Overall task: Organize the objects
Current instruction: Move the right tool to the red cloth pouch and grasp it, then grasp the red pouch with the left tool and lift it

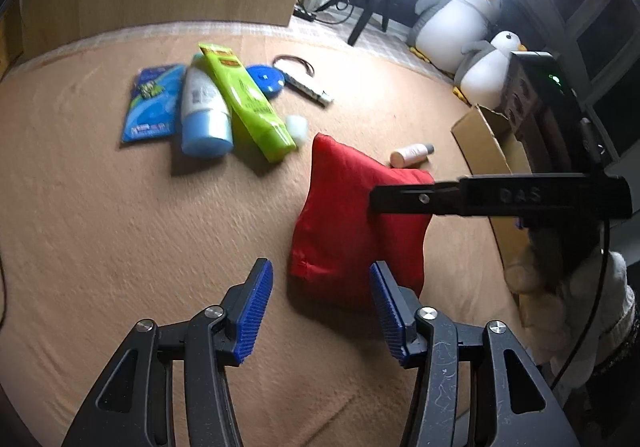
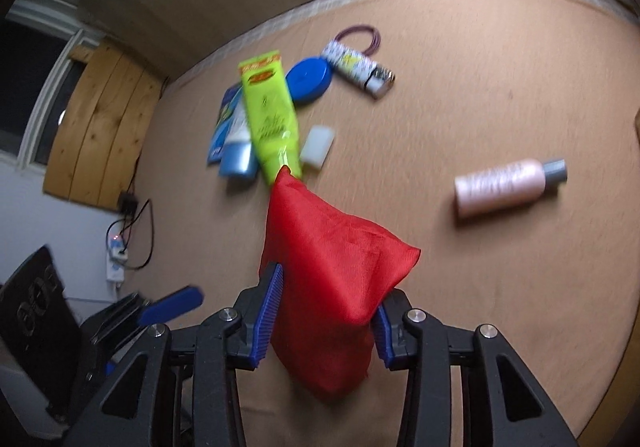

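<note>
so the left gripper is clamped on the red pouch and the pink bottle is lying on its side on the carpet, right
Not quite: the right gripper holds the red pouch, its blue pads pressed on either side of it in the right wrist view. The left gripper is open and holds nothing, as the left wrist view shows. The pink bottle is indeed lying on its side on the carpet.

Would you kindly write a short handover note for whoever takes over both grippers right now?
Right gripper: shut on the red fabric pouch, held above the tan carpet.
Left gripper: open, empty, beside the pouch.
Still lying on the carpet: lime-green tube, white-and-blue tube, blue flat packet, blue round lid, pink bottle with grey cap, patterned lighter, hair tie, small white block.
Nothing visibly packed yet; everything remains to organize.
</note>
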Demonstrator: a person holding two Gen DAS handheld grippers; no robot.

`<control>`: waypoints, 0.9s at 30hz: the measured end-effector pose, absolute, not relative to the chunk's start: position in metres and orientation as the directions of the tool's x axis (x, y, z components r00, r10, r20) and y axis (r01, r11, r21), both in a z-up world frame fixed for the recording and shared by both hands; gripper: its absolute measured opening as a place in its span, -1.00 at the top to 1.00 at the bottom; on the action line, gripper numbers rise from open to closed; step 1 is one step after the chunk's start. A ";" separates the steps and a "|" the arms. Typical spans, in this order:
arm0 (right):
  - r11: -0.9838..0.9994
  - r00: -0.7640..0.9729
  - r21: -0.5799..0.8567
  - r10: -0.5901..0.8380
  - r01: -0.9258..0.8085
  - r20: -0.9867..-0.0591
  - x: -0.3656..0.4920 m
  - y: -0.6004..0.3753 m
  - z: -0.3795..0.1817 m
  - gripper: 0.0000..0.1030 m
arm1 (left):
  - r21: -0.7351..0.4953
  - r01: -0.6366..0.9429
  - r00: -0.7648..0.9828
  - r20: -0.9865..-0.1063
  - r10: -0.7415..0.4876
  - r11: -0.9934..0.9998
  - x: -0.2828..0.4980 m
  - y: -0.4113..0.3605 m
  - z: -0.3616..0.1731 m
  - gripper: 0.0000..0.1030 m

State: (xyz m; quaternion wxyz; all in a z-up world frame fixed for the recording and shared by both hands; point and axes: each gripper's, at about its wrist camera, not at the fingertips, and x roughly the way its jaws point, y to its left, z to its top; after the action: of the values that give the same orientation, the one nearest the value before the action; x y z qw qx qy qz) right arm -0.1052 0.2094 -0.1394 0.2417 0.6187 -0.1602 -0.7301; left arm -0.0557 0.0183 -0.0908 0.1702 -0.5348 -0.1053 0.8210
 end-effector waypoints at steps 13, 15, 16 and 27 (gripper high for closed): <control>-0.848 -0.250 0.526 -0.522 0.057 -0.815 -0.087 0.251 -0.121 -0.11 | -0.330 -0.269 -0.323 -0.854 0.408 -0.905 -0.084 0.053 -0.105 -0.39; -0.838 -0.246 0.545 -0.536 0.034 -0.808 -0.085 0.253 -0.124 -0.11 | -0.310 -0.284 -0.310 -0.866 0.392 -0.907 -0.090 0.058 -0.109 -0.40; -0.834 -0.242 0.552 -0.539 0.019 -0.806 -0.084 0.253 -0.126 -0.11 | -0.308 -0.290 -0.305 -0.868 0.393 -0.906 -0.092 0.059 -0.111 -0.42; -0.819 -0.222 0.571 -0.548 -0.054 -0.807 -0.077 0.249 -0.144 -0.11 | -0.391 -0.324 -0.255 -0.841 0.478 -0.861 -0.091 0.073 -0.122 -0.51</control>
State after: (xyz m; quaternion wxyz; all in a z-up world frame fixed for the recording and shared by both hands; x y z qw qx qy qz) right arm -0.0770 0.2494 -0.1435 0.1666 0.6011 -0.2502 -0.7404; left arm -0.0914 0.0729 -0.1224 0.2542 -0.5551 -0.0692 0.7890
